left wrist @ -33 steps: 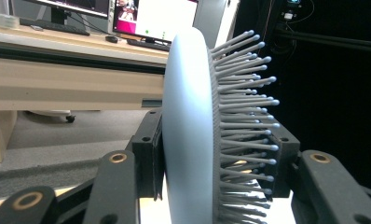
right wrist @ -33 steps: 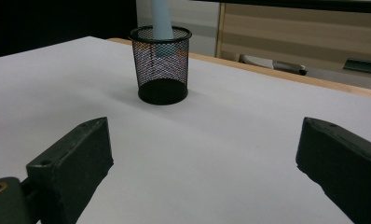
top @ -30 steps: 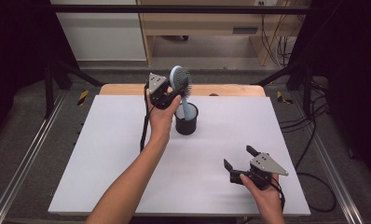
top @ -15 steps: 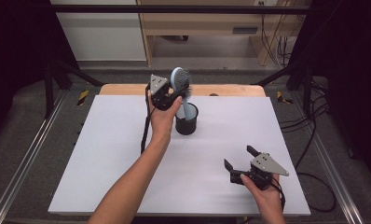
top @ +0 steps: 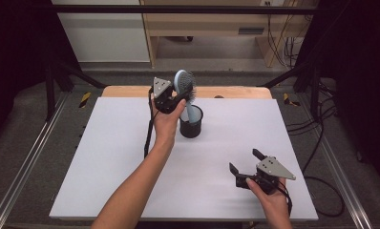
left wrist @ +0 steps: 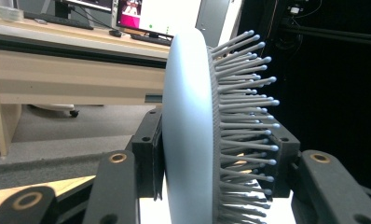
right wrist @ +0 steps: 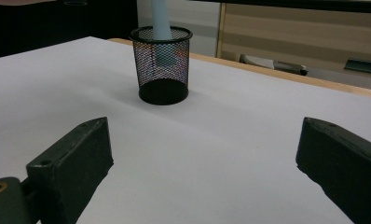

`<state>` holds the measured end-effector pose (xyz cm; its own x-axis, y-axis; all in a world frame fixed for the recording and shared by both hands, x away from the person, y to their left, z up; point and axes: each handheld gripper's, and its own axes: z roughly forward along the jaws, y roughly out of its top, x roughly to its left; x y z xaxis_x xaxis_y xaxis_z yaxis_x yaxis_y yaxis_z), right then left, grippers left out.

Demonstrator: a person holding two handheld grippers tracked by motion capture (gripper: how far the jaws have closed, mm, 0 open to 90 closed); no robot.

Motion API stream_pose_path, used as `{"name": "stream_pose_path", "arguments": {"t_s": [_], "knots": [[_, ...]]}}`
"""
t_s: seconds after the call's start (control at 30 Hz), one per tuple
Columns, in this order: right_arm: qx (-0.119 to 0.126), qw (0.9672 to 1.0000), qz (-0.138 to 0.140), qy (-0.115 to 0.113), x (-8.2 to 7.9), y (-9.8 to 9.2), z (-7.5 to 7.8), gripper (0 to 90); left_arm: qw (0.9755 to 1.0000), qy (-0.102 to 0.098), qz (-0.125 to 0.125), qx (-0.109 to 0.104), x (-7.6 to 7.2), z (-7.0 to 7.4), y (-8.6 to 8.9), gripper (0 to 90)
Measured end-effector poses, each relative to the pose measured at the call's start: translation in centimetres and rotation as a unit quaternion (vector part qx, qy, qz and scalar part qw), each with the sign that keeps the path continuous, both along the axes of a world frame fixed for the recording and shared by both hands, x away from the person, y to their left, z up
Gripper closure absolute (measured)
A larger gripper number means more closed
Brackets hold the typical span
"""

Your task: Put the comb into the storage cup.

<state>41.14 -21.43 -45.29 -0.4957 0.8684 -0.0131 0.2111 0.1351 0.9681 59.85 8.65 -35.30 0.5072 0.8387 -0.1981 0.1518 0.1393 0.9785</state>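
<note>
Table (top: 107,157) roomy around cup (top: 191,128)

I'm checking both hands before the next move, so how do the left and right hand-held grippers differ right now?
The left hand-held gripper is shut on the hairbrush head; the right hand-held gripper is open with nothing between its jaws. The left one is raised beside the mesh cup; the right one sits low at the near table edge. Both are black.
</note>
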Motion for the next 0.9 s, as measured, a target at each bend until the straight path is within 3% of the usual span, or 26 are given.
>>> {"name": "stream_pose_path", "arguments": {"t_s": [0.9], "knots": [[-0.001, 1.0000, 0.001, -0.001, 0.04, 0.00, -0.02, 3.8, 0.9999, 0.006, -0.002, -0.009, 0.22, -0.85, -0.17, 50.3]]}}
